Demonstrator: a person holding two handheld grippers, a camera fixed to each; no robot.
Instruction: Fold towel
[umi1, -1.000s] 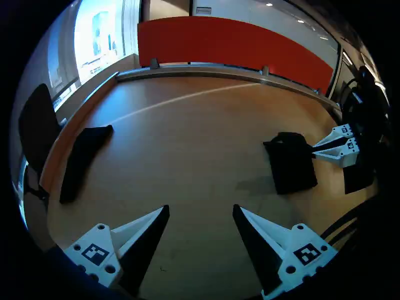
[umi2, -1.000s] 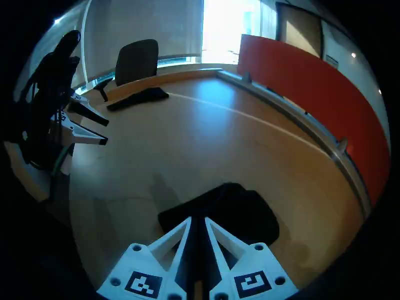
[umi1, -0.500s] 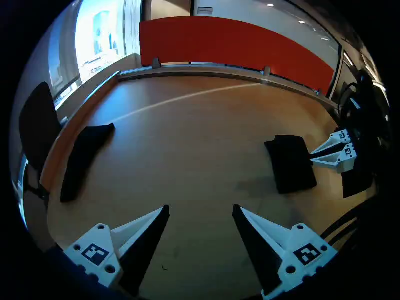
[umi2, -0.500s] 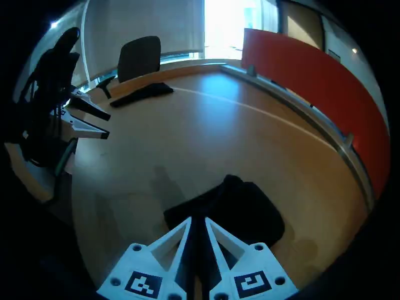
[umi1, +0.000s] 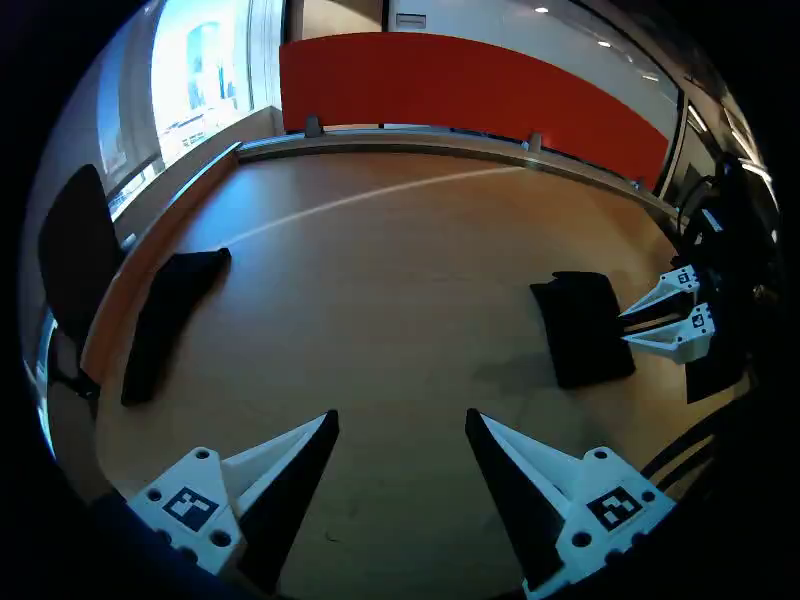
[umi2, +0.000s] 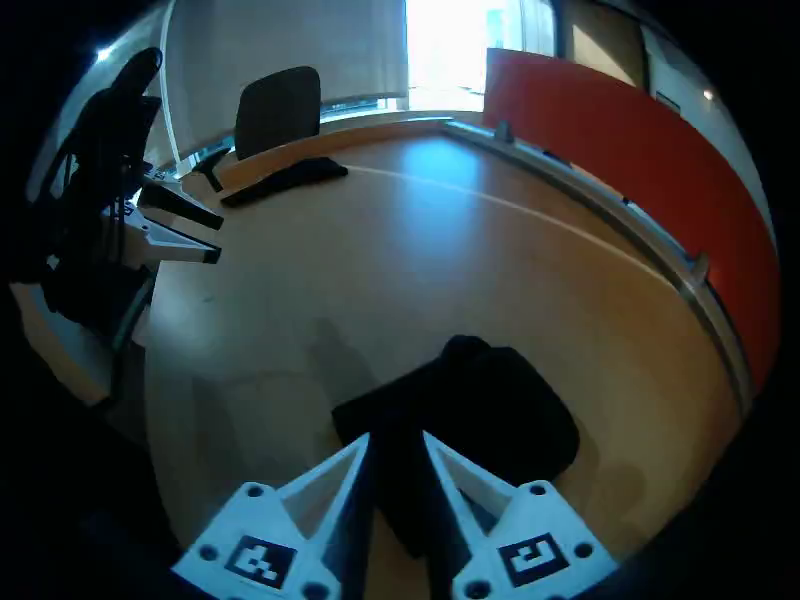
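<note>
The left gripper (umi1: 400, 418) hovers low over the desk (umi1: 400, 260) with its fingers spread wide and nothing between them. The folded towel (umi1: 584, 327), a dark flat rectangle, lies on the desk towards the right of the left gripper view. The right gripper (umi1: 624, 327) meets its near edge from the right. The hand holding that gripper is lost in the dark clutter at the picture's edge. In the right gripper view the right gripper (umi2: 395, 445) has its two fingers a little apart, straddling the towel's (umi2: 490, 415) near edge. Dark cloth fills the gap, and whether the pads touch it is hard to make out. The towel's folds and texture are swallowed by its black colour. A second dark cloth (umi1: 165, 315) lies well apart along the desk's far left edge, next to a chair (umi1: 72, 262) that is partly cut off. A red partition (umi1: 460, 85) runs along the back of the desk. Farther off in the right gripper view, the left gripper (umi2: 185, 228) shows with its fingers apart, backed by dark shapes too dim to identify.
</note>
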